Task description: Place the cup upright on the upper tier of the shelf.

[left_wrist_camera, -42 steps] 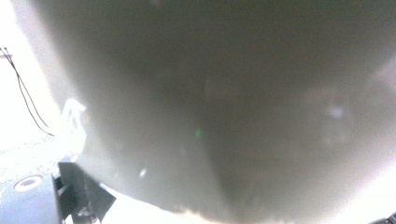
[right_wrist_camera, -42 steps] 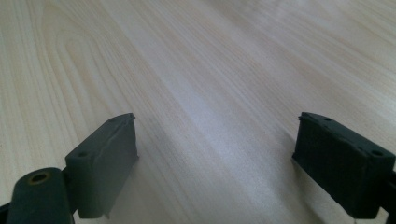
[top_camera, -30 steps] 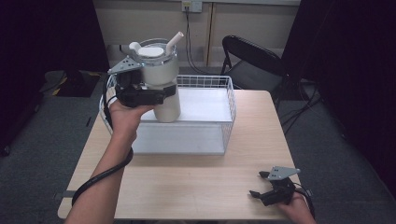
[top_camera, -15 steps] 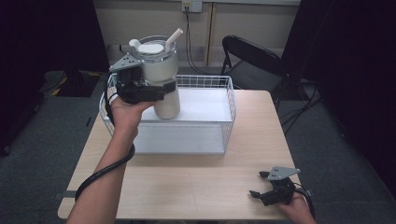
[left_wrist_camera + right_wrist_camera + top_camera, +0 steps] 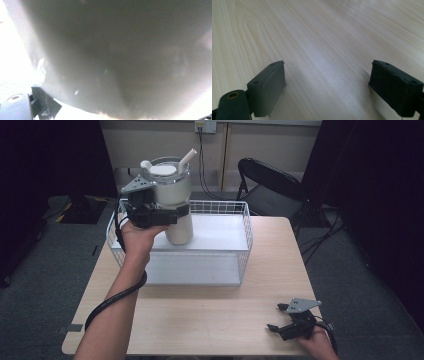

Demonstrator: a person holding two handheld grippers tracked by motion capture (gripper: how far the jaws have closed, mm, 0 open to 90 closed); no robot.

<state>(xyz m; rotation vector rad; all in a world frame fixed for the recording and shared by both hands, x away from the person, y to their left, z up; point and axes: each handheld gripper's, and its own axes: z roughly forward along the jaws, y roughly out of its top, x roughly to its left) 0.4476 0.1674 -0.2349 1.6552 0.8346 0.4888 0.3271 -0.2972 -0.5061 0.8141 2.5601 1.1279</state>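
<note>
Left gripper [image 5: 172, 215]: in the upper left of the high view, its jaws closed around the middle of the tumbler, one jaw wrapping across the front of the body as a dark band.
Right gripper [image 5: 275, 318]: in the lower right of the high view, jaws spread wide and holding nothing; in the right gripper view the two black pads [image 5: 269, 86] stand far apart with bare wood between them.
Tumbler [image 5: 176, 202]: a cream-coloured cup with a clear lid and a pale straw leaning to the upper right, held upright and lifted, in the upper left part of the high view.
Tumbler against the left gripper: its wall presses right up to that gripper's camera, showing as a blurred grey-beige surface [image 5: 120, 57] in the left gripper view.
Tumbler against the basket: it hangs above the left half of the white wire basket [image 5: 245, 237], its base over the white floor; whether it touches that floor cannot be told.
Left hand [image 5: 137, 235]: raised over the basket's left edge, forearm rising from the lower left of the frame, cable looping down along it.
Right hand [image 5: 315, 342]: low at the bottom right edge, resting with its gripper on the wooden table [image 5: 210, 315], well apart from the basket.
</note>
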